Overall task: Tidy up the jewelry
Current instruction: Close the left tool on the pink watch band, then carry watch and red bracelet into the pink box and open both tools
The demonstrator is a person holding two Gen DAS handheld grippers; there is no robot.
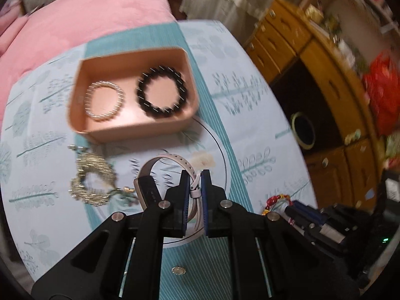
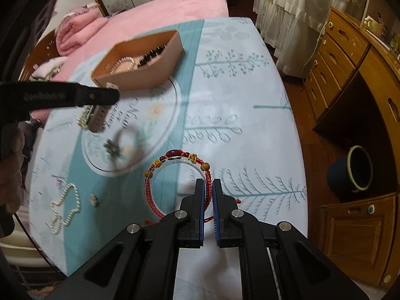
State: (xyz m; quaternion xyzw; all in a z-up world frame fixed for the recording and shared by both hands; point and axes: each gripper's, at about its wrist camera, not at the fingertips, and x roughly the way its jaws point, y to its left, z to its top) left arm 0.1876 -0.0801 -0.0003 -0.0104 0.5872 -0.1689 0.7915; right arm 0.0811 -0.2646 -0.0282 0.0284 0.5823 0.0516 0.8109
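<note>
Bedroom counter [image 1: 250, 130], leaf-print cloth: left claw [image 1: 194, 187] grips the pale watch [image 1: 160, 175], right claw [image 2: 207, 195] clenches the red bracelet [image 2: 175, 170]; both next need carrying into the tan box [image 1: 107, 130].

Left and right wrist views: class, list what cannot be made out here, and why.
- Watch, left view: its face is half hidden behind the left gripper.
- Box, right view: contents mostly hidden by its wall.
- Green-beaded piece, right view: motion blur hides its form.
</note>
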